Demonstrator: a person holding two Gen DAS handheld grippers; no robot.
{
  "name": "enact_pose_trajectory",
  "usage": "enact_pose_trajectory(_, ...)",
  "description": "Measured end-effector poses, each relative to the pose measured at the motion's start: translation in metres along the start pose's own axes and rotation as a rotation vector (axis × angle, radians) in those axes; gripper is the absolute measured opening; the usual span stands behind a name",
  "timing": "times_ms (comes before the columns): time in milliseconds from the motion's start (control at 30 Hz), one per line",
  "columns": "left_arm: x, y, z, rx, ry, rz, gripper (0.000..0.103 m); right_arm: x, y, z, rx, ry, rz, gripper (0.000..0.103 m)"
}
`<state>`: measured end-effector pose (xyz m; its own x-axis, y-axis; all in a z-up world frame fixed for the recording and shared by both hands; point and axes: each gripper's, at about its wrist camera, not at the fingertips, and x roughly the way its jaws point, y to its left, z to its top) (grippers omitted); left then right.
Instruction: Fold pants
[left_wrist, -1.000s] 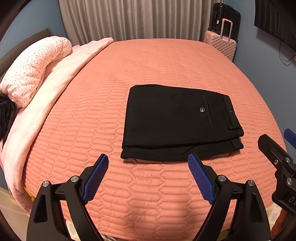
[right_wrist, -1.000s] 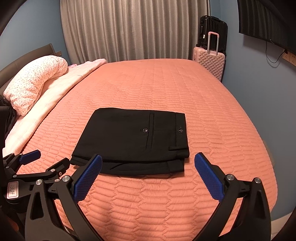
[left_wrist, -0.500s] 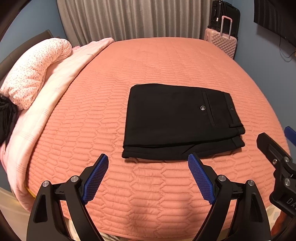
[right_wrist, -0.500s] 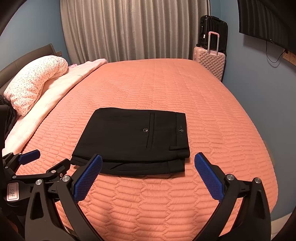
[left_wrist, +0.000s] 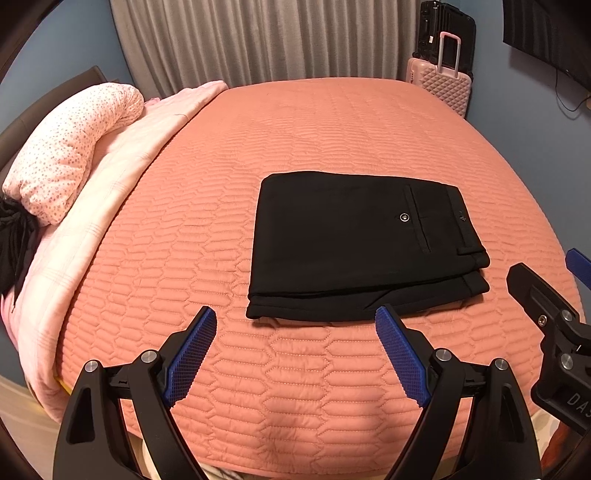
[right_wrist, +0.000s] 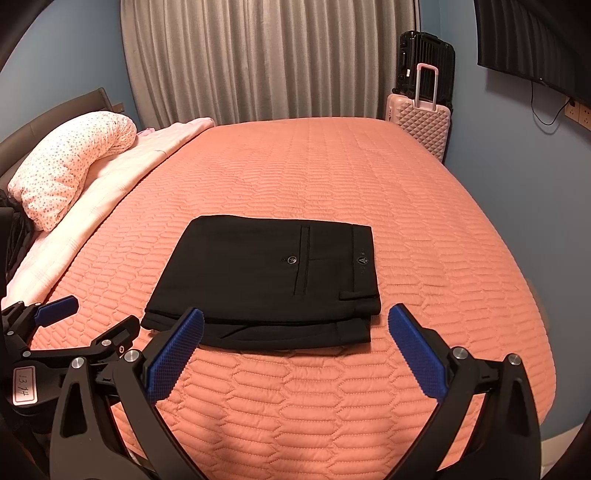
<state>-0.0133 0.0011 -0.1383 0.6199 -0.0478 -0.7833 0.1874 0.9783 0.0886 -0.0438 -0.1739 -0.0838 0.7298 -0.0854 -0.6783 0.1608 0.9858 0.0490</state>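
Black pants (left_wrist: 354, 247) (right_wrist: 269, 284) lie folded into a flat rectangle on the orange quilted bed (left_wrist: 295, 122) (right_wrist: 314, 166), back pocket and waistband facing up at the right end. My left gripper (left_wrist: 295, 325) hovers open just short of the pants' near edge, nothing between its blue pads. My right gripper (right_wrist: 295, 325) is also open and empty, its left pad in front of the pants' near edge. Each gripper shows at the edge of the other's view: the right gripper (left_wrist: 546, 291) and the left gripper (right_wrist: 88, 325).
A pink dotted pillow (left_wrist: 70, 162) and a pale pink blanket (left_wrist: 122, 177) lie along the bed's left side. A pink suitcase (right_wrist: 421, 118) and a black one (right_wrist: 424, 59) stand by the far right corner. Grey curtains (right_wrist: 258, 59) hang behind; a dark screen (right_wrist: 535, 40) is on the right wall.
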Motion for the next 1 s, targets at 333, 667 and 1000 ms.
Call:
enact_pose_trajectory(333,-0.0019,-0.0012,0.0007,0.008,-0.007,-0.009,0.086,-0.0003,0.0016,0.0009,-0.001,-0.003,-0.005,0.098)
enact_pose_trajectory(667,0.0017,0.0013,0.0021,-0.005,0.004,0.014,0.086,-0.0017,-0.0002,-0.0006,0.008,-0.002,-0.016,0.098)
enact_pose_trajectory(1000,0.0032,0.0019,0.0005,-0.009,0.011,0.016,0.086,-0.0021,-0.0020,-0.0016,0.012,-0.002,-0.017,0.098)
